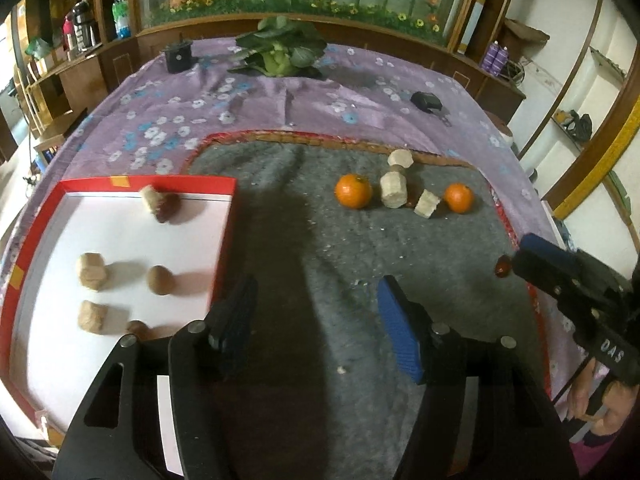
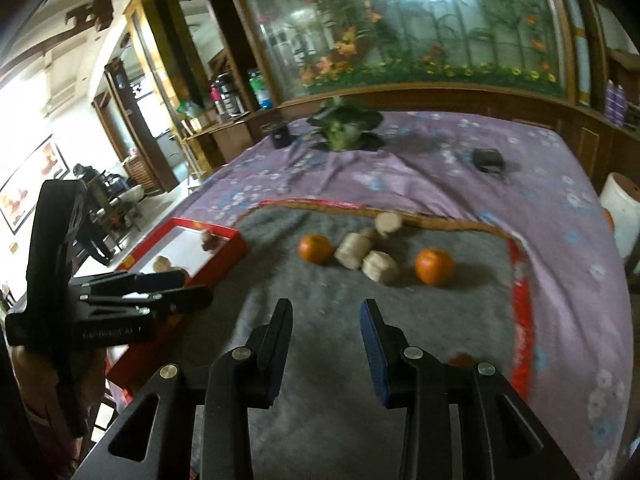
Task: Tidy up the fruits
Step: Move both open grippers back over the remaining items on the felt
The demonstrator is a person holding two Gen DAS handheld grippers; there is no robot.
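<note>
The landmark is the red-walled, white-floored shallow cardboard box (image 1: 224,216), which sits on the left part of a grey felt mat (image 1: 304,248) spread over a purple flowered cloth (image 1: 240,92) on the tabletop. Inside the box lie several pale tan chunky pieces (image 1: 91,271) and small brown round fruits (image 1: 160,279), each apart from the others.

To the right of the box, well apart from it on the mat, rest two round orange tangerines (image 1: 353,191) (image 1: 459,197) with three pale cut cylinder pieces (image 1: 393,189) between and just behind them.

The left tongs (image 1: 316,320) hover over the mat just beside the box's right wall, spread wide and holding nothing. The right tongs (image 2: 326,336) hover over the mat further right of the box, also spread and empty; in the left wrist view a small dark red fruit (image 1: 503,267) lies on the mat at their tip.

Beyond the box, at the far end of the cloth, sits a leafy green vegetable (image 1: 280,52).
</note>
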